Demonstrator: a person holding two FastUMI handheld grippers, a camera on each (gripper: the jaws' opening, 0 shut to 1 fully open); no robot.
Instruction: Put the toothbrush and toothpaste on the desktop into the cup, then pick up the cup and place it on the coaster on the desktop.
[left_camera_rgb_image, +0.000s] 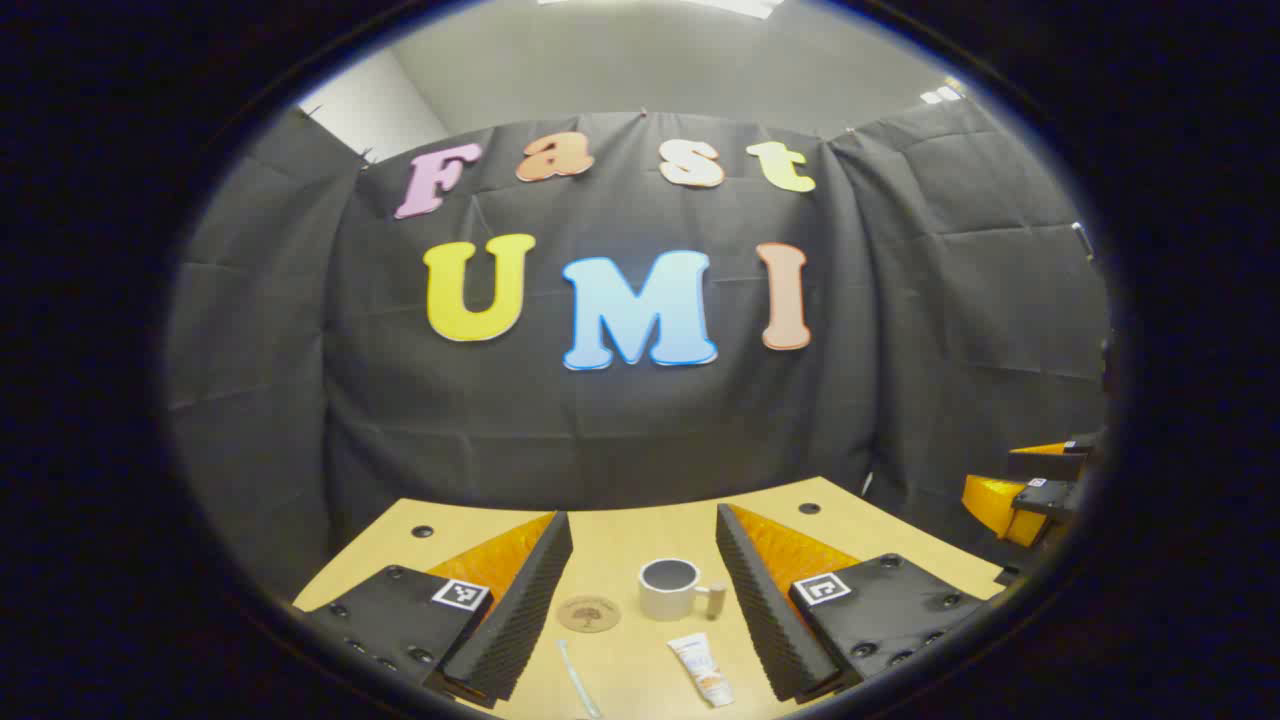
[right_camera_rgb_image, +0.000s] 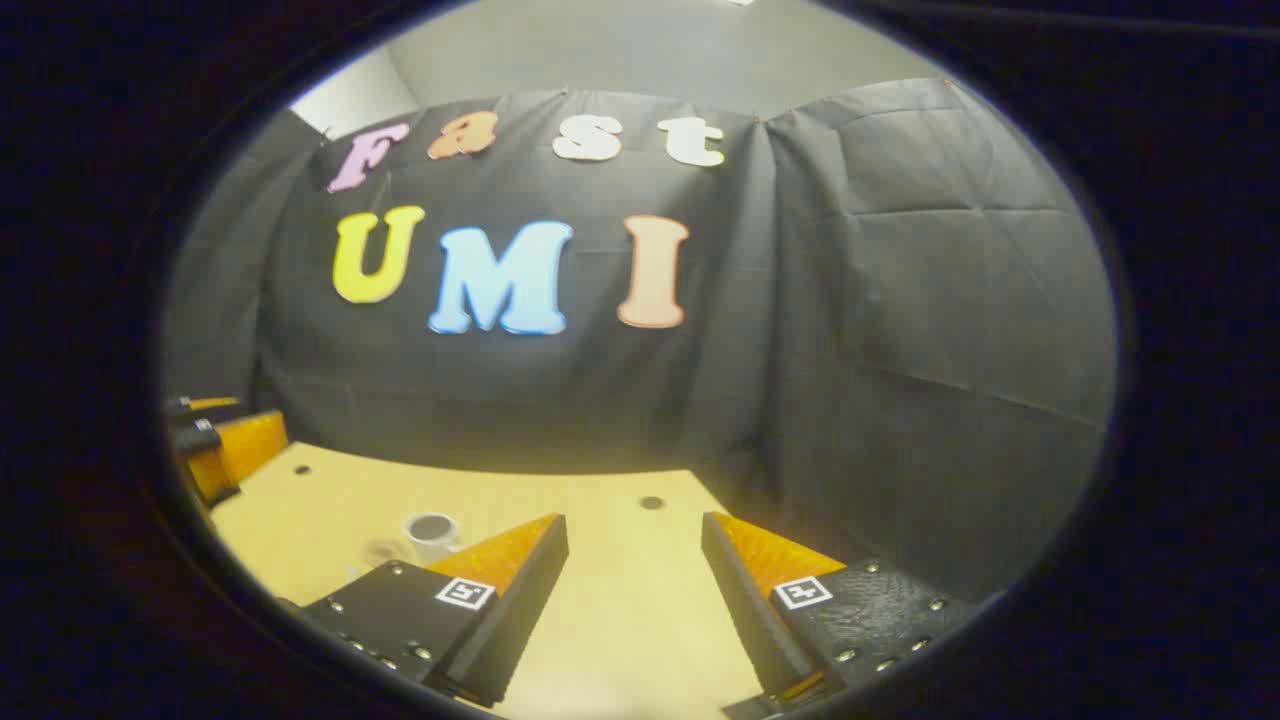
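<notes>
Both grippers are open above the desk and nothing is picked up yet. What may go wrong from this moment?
1. The toothbrush is thin and lies flat on the desk; the left gripper may slip off it.
2. The toothpaste lies close to the cup, so a reach could knock the cup.
3. The coaster sits right beside the cup and may get pushed.

My left gripper (left_camera_rgb_image: 643, 600) and right gripper (right_camera_rgb_image: 634, 600) look alike: each has two wedge-shaped fingers with ribbed inner faces on black screw-studded blocks, and every block bears a small square black-and-white marker.
</notes>
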